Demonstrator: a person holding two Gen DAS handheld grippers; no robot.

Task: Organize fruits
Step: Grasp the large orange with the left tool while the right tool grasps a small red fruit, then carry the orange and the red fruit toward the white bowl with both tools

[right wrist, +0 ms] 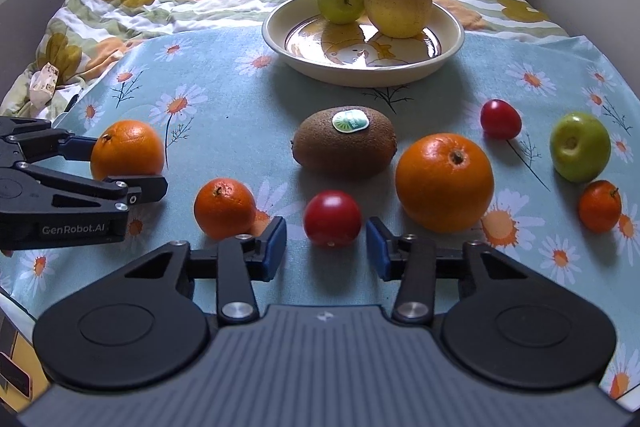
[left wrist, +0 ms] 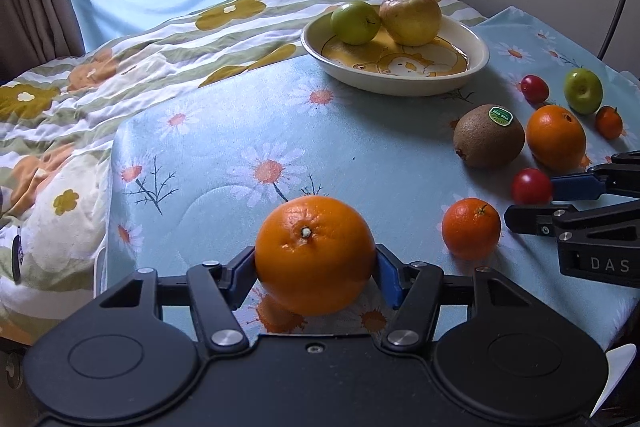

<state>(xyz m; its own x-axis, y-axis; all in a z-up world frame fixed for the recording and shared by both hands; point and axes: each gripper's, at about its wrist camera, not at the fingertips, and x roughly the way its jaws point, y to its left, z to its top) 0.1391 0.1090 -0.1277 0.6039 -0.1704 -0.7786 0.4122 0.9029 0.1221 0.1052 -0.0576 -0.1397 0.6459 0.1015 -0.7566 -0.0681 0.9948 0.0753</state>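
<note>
Each hand-held gripper (right wrist: 326,247) is black plastic with blue pads (right wrist: 275,247), silver screws, white lettering.

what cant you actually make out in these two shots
- Kiwi sticker text: both views, too small and blurred.
- Underside of the orange in the left claw: left wrist view, hidden by the fruit; lifted or resting on the cloth, unclear.
- Right claw contact with the red fruit: pads stand apart from it; its body is cut off by the left view's edge.
</note>
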